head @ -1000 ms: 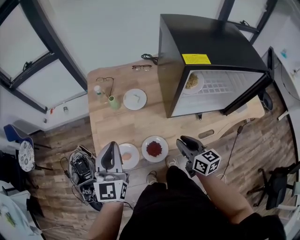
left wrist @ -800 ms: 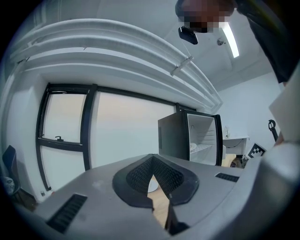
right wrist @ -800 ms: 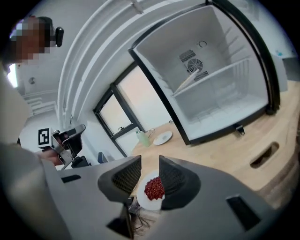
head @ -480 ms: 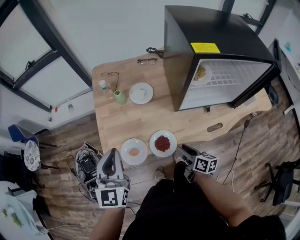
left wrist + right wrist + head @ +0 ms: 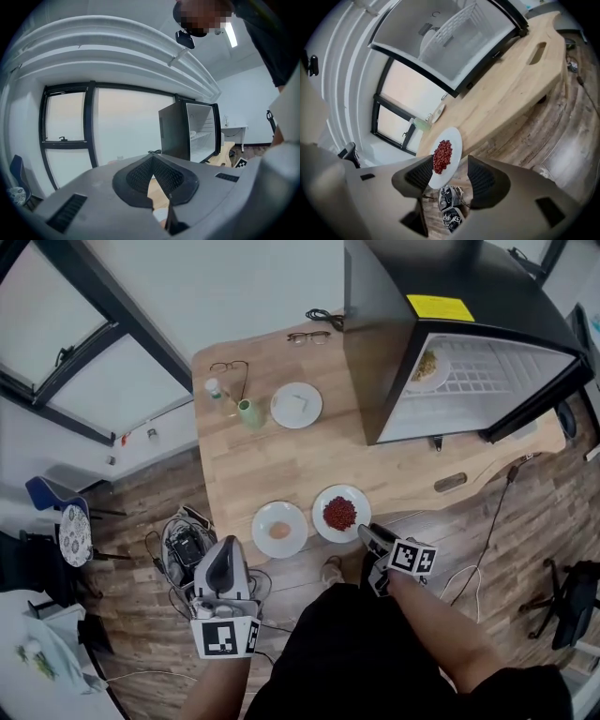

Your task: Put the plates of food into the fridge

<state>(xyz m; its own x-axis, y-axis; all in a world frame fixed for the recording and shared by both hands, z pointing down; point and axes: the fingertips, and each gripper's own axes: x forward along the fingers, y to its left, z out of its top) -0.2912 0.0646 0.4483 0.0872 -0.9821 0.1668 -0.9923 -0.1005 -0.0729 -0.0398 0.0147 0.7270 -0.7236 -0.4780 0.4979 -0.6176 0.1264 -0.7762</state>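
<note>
A white plate of red food (image 5: 340, 513) sits at the near edge of the wooden table (image 5: 281, 465), and a plate with a pinkish piece (image 5: 279, 529) lies left of it. My right gripper (image 5: 368, 536) is open at the red plate's near rim. In the right gripper view the plate of red food (image 5: 444, 157) has its rim between the jaws of my right gripper (image 5: 449, 164), which have just been opening; the pads are not pressing on it. My left gripper (image 5: 225, 563) hangs shut and empty below the table edge. The black fridge (image 5: 450, 296) stands open with one plate of food (image 5: 427, 367) on a shelf.
A third plate (image 5: 296, 405), a green cup (image 5: 248, 412), a small bottle (image 5: 217, 393) and two pairs of glasses (image 5: 232, 367) lie on the far side of the table. Cables and a box of gear (image 5: 187, 545) sit on the floor by the near left corner.
My right gripper has dropped and rolled, coming down to the red plate's near rim with its jaws spread wider. The left gripper has sunk a little below the table edge.
</note>
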